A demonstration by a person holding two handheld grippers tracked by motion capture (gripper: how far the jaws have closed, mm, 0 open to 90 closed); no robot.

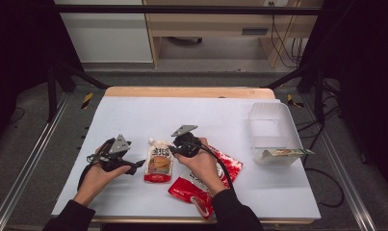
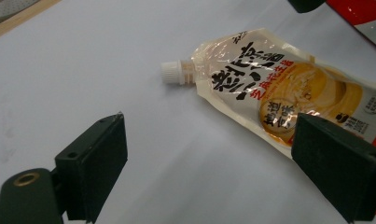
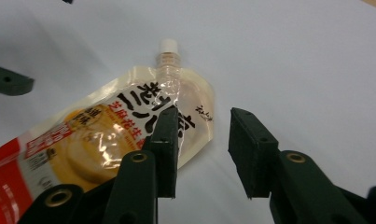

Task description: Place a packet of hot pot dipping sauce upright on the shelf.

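The right gripper (image 3: 202,154) hangs over the upper right edge of the spouted sauce pouch (image 3: 106,140), its jaws narrowed with a gap between them and only bare table (image 3: 293,56) in that gap; one jaw overlaps the pouch, though whether it touches cannot be told. The left gripper (image 2: 209,158) stands wide and empty, with the pouch lying flat beyond its right jaw, its lower end cut off by that jaw.

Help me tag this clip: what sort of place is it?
Probably a lab recording station, not a kitchen: a paper-covered table framed by metal rails, black curtains either side, and loose cables on the floor behind.
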